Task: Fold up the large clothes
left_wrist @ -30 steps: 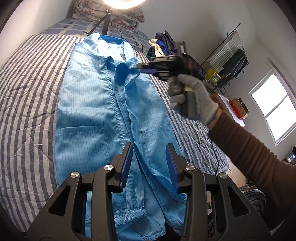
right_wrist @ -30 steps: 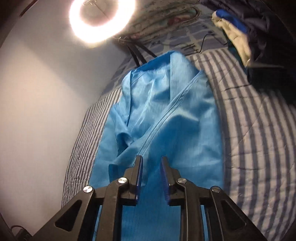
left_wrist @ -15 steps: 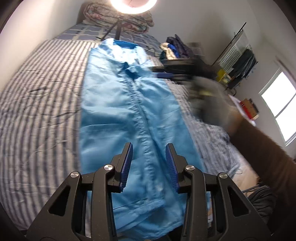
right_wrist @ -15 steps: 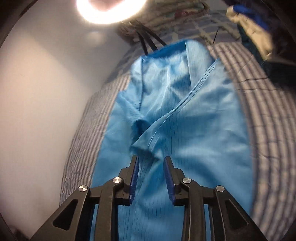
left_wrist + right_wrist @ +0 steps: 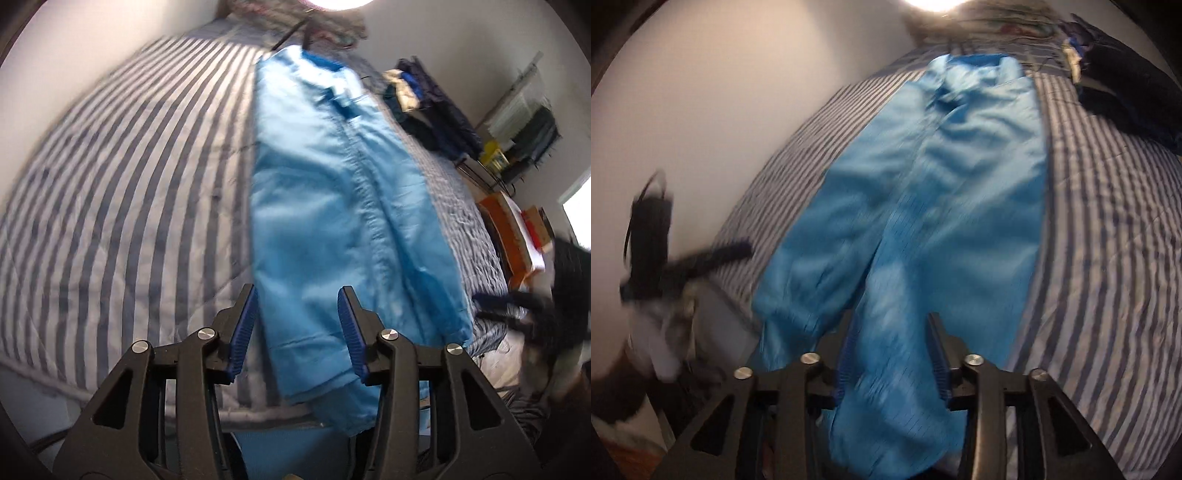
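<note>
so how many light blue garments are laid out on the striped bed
1: a light blue zip-front garment lies lengthwise down the grey-and-white striped bed cover. More clothes sit in a dark pile beside it, contents unclear.

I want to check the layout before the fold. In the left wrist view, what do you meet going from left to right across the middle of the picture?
Striped bedcover → blue garment laid lengthwise on it → strip of bedcover at the bed's edge → orange box beside the bed.
</note>
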